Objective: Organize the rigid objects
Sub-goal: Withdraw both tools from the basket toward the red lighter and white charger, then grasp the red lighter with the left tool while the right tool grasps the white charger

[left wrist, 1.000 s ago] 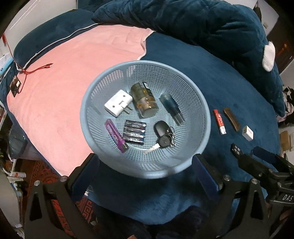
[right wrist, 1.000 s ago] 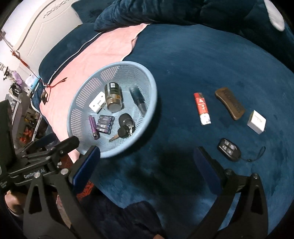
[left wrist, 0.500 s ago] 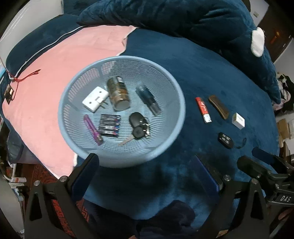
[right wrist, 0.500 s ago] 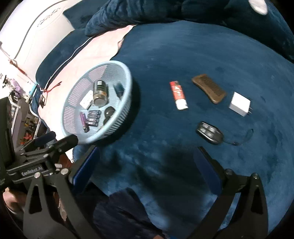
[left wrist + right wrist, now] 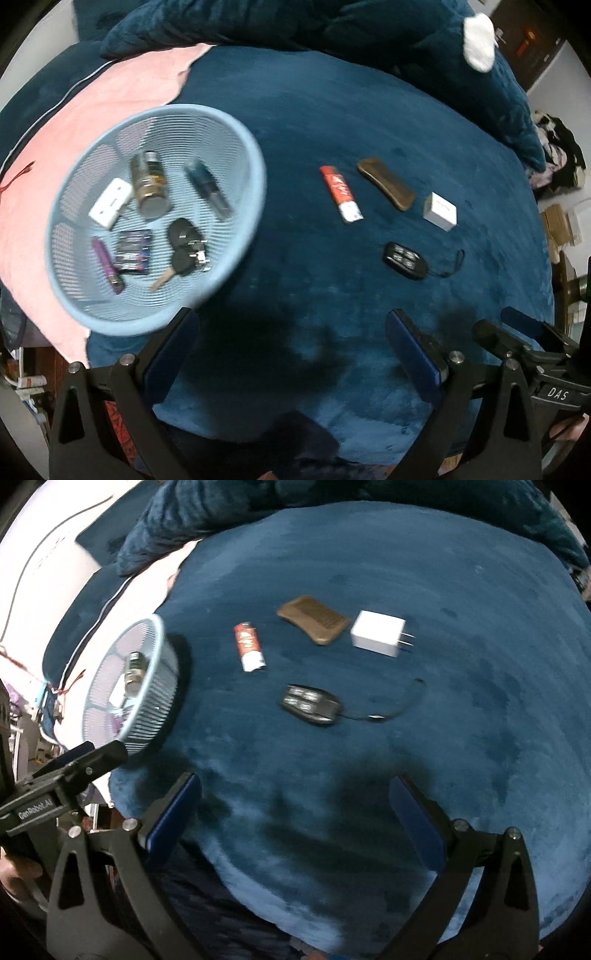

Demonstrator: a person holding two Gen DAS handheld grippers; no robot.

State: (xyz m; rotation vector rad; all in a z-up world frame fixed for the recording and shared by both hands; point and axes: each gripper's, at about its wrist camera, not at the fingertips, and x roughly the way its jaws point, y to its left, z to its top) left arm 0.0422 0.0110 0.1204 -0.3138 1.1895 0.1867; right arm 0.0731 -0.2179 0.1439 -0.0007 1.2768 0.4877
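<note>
A light blue mesh basket [image 5: 255, 158] [image 5: 162, 701] sits at the left on the blue plush surface, holding a white plug, a metal can, a dark tube, car keys, a battery pack and a purple pen. To its right lie a red lighter [image 5: 340, 194] [image 5: 249, 651], a brown comb [image 5: 386, 182] [image 5: 314, 623], a white charger [image 5: 439, 211] [image 5: 380, 633] and a black key fob [image 5: 404, 260] [image 5: 310, 704] with a strap. My left gripper [image 5: 291, 336] hangs open and empty near the basket's front edge. My right gripper [image 5: 295, 805] is open and empty, short of the fob.
A pink blanket [image 5: 92, 103] lies under and behind the basket at the left. A big dark blue plush cushion [image 5: 332, 26] runs along the back. The bed's near edge drops off just below both grippers, with room clutter at the far right [image 5: 561, 221].
Both grippers have swung to the right: the basket slid left in both views, and the loose items now sit closer and more central. Nothing was picked up.
</note>
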